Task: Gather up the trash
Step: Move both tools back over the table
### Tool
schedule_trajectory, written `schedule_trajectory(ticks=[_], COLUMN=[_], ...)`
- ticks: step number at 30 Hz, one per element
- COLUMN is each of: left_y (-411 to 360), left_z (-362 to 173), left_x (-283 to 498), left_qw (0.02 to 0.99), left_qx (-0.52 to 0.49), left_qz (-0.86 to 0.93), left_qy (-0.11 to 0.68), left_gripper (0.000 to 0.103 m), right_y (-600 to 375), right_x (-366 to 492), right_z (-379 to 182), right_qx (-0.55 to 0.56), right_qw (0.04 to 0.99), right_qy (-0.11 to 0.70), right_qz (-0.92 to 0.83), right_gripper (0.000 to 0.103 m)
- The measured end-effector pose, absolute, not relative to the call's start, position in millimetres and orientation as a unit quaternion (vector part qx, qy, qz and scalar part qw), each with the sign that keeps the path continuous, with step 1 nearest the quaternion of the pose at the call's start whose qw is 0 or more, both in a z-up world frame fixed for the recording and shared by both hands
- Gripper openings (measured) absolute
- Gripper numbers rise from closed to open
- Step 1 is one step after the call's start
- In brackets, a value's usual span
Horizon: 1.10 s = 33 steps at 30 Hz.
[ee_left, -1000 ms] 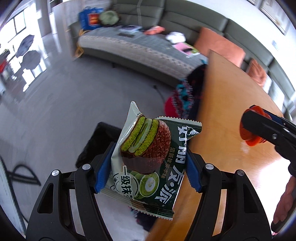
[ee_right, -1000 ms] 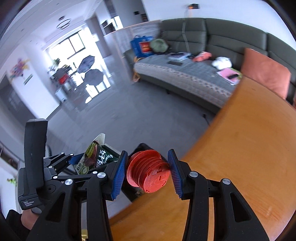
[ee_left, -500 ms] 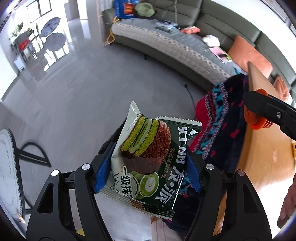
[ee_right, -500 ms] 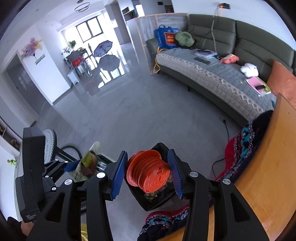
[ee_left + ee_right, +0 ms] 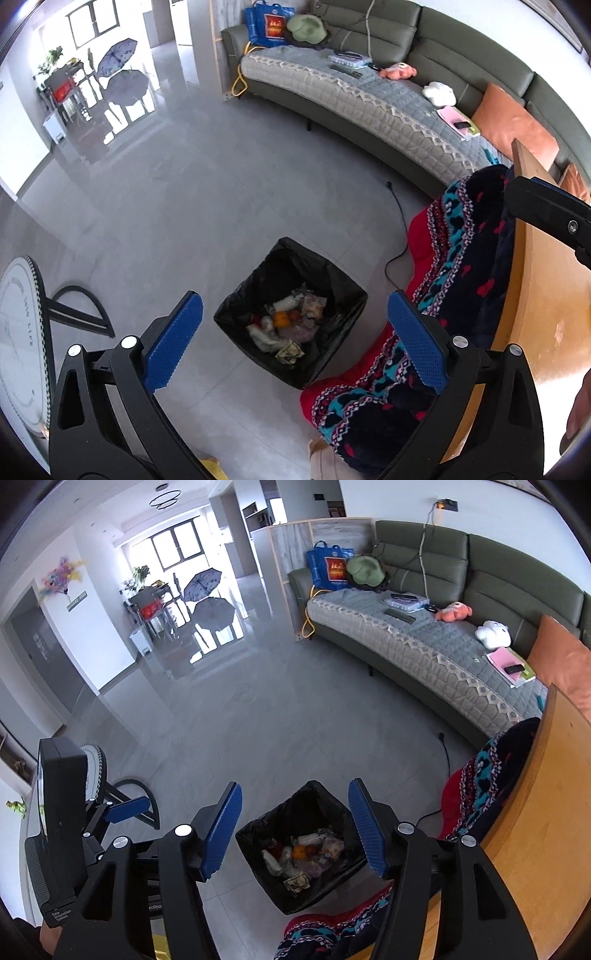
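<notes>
Left wrist view: my left gripper (image 5: 295, 332), jaws just opened, hangs empty over the black-lined square trash bin (image 5: 291, 314) at twelve o'clock. My right gripper (image 5: 295, 830), just opened too, hovers there, so drops land inside.

Glossy tiled floor (image 5: 155, 206); black plastic bin liner (image 5: 332, 280).

- A dark green sofa (image 5: 517, 590) with a grey quilted cover (curved by the lens).
- An orange cushion (image 5: 565, 664) at its right end.
- Two open umbrellas (image 5: 207, 594) on the glossy floor by the window.
- A patterned blanket (image 5: 461, 295) draped beside the wooden table (image 5: 546, 314).
</notes>
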<state>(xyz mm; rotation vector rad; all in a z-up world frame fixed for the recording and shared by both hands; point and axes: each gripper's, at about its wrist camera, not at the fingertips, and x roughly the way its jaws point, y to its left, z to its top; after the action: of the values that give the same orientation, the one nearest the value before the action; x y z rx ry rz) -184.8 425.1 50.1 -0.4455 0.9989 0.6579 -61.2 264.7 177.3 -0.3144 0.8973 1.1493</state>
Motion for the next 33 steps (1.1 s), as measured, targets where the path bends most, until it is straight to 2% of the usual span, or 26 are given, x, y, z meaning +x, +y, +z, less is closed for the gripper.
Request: schedule_trajectory(ticks=[11,14,33], left_y=[379.5,361.0,197.3], left_z=[72.9,78.6,93.5], left_x=[-144.1,-129.2,-28.1], left_qw=[0.831,0.838,0.872], left_qx=[-0.171,-0.162,-0.088], left_qz=[0.263,0.246,0.108], left_qy=[0.459,0.459,0.47], left_gripper=[0.097,0.097,0.097], right_y=[203.0,182.1,-2.5], right_x=[-28.7,-19.2,56.2], right_z=[196.9,200.1,196.0], right_qx=[-0.104,-0.094,-0.034], right_qw=[0.77,0.78,0.84], right_qy=[0.4,0.399,0.407], right_qz=[0.486,0.473,0.357], right_gripper=[0.061,0.065,0.065])
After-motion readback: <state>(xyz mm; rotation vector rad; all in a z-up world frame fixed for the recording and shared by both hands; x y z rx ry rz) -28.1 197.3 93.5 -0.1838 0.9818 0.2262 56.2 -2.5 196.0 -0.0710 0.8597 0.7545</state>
